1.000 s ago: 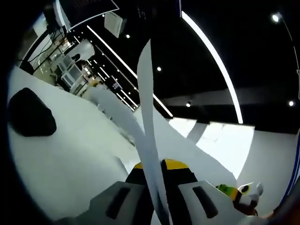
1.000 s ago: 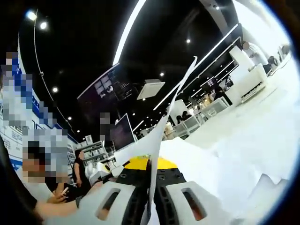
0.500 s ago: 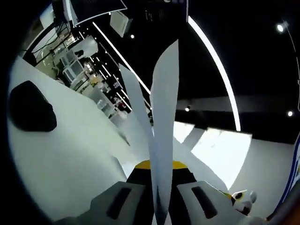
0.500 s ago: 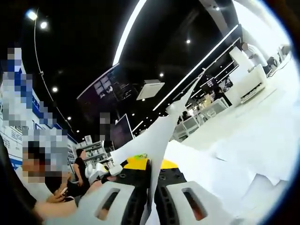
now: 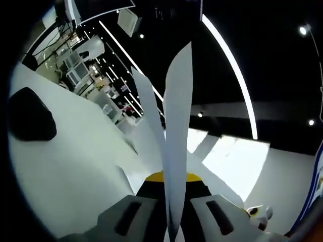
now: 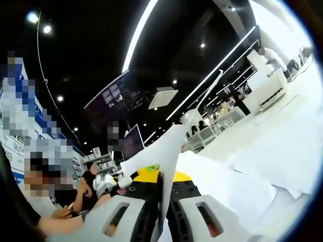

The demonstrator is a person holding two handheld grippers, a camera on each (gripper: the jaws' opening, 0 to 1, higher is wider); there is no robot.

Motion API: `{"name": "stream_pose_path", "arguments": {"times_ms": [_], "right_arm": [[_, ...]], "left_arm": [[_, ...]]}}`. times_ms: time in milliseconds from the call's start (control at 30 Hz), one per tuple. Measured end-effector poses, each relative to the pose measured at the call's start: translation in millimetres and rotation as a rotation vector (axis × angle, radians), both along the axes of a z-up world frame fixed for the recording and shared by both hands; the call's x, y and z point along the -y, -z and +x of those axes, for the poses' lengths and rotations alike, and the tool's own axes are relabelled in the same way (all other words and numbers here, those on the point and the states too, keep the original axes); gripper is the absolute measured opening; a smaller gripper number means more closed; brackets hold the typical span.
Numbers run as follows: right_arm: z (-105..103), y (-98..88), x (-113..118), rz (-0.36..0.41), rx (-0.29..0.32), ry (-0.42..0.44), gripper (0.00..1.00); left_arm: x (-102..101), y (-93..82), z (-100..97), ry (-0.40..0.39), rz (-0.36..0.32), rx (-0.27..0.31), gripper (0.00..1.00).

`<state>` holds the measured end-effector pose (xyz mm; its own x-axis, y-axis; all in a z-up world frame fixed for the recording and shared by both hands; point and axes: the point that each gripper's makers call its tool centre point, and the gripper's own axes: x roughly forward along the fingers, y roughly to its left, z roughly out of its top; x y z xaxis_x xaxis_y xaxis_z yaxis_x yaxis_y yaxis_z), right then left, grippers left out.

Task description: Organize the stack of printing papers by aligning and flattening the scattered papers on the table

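— How many sheets are up?
— Two paper sheets (image 5: 176, 131) stand edge-on in the left gripper (image 5: 169, 222), pinched between its jaws. The right gripper (image 6: 162, 214) nips one sheet (image 6: 166, 156), perhaps more; hard to tell.
— The rest?
— Scattered papers (image 6: 252, 171) lie on the white table (image 5: 65, 166). One dark object (image 5: 30, 115) there, unclear what.

The white table (image 5: 70, 171) has loose sheets of paper (image 6: 242, 186) lying on it, some on top of others with their corners sticking out. A dark, rounded thing (image 5: 29, 117) sits on the table too, well apart from the sheets.
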<state>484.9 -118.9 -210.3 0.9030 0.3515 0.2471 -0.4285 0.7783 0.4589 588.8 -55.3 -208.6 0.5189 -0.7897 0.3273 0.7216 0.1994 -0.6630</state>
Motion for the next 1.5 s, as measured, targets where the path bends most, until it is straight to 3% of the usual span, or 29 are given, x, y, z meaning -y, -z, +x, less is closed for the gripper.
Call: {"name": "stream_pose_path", "arguments": {"times_ms": [167,267,333,433,733,967,1133,1233,1500], "right_arm": [[-1,-0.1,0,0.004,0.001,-0.001,0.0],[0,0.2,-1,0.002,0.0,-0.002,0.0],[0,0.7,-2,-0.002,-0.001,-0.003,0.0],[0,0.6,-2,-0.002,0.0,-0.002,0.0],[-1,0.7,-4,-0.037,0.011,0.007,0.0],[-3,-4.1,0,-0.062,0.052,0.027,0.14],[1,-6.2,9,-0.107,0.076,0.077,0.33],[6,-5.4,23,-0.112,0.063,0.134,0.5],[7,-4.4,44,-0.116,0.049,0.196,0.7]], "left_arm": [[2,-4.6,-3.1,0.022,-0.006,0.015,0.05],[1,-3.2,-0.2,-0.024,0.043,0.068,0.05],[4,-6.1,-4.3,-0.003,0.031,0.07,0.05],[3,-5.3,-1.9,-0.032,0.061,0.091,0.05],[1,-4.8,0.2,-0.028,0.046,0.063,0.06],[-9,-4.9,8.2,-0.084,0.023,0.074,0.06],[-16,-3.0,13.5,-0.126,0.018,0.073,0.06],[-18,-2.3,14.9,-0.151,0.019,0.075,0.06],[-25,3.1,19.5,-0.184,0.007,0.05,0.06]]}}
